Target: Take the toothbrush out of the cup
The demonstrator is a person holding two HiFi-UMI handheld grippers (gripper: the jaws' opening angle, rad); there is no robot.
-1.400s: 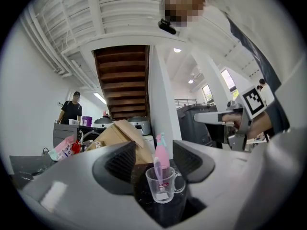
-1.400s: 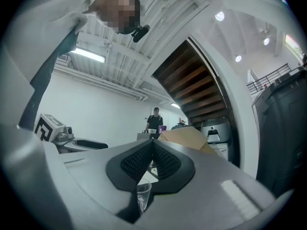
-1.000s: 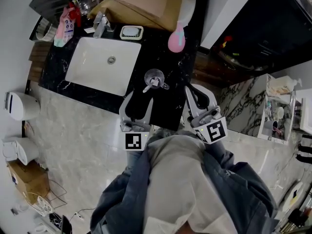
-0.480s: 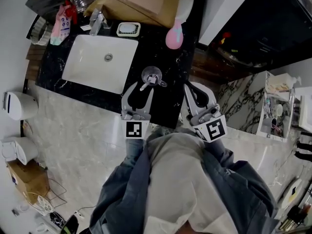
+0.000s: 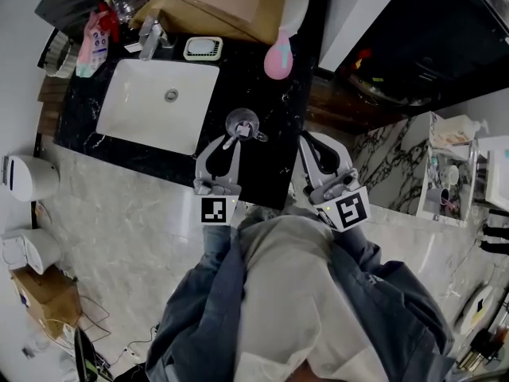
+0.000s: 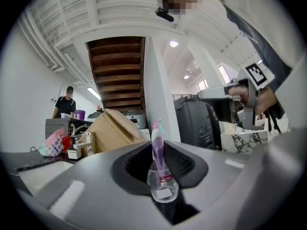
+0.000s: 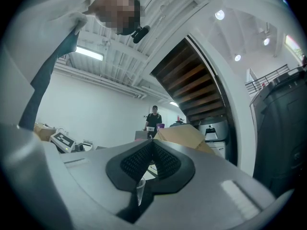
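A clear glass cup (image 5: 242, 123) stands on the black counter (image 5: 274, 169) to the right of the sink. A toothbrush (image 5: 233, 140) leans out of it toward me; in the left gripper view its purple handle (image 6: 158, 145) rises upright from the cup (image 6: 163, 188). My left gripper (image 5: 231, 143) is level at the cup, its jaws closing, and the pads (image 6: 180, 159) sit tight on both sides of the handle. My right gripper (image 5: 312, 146) hovers to the right of the cup, shut with nothing in it, and the cup's rim (image 7: 140, 190) shows below its pads.
A white sink (image 5: 155, 106) with a faucet (image 5: 149, 32) lies left of the cup. Behind it are a soap dish (image 5: 203, 48), a pink object (image 5: 277, 60) and a cardboard box (image 5: 231, 2). A person (image 6: 64, 104) stands far off in the room.
My left gripper has moved forward to the cup, and its jaws have narrowed from wide apart to tight on the toothbrush handle. The right gripper has stayed put.
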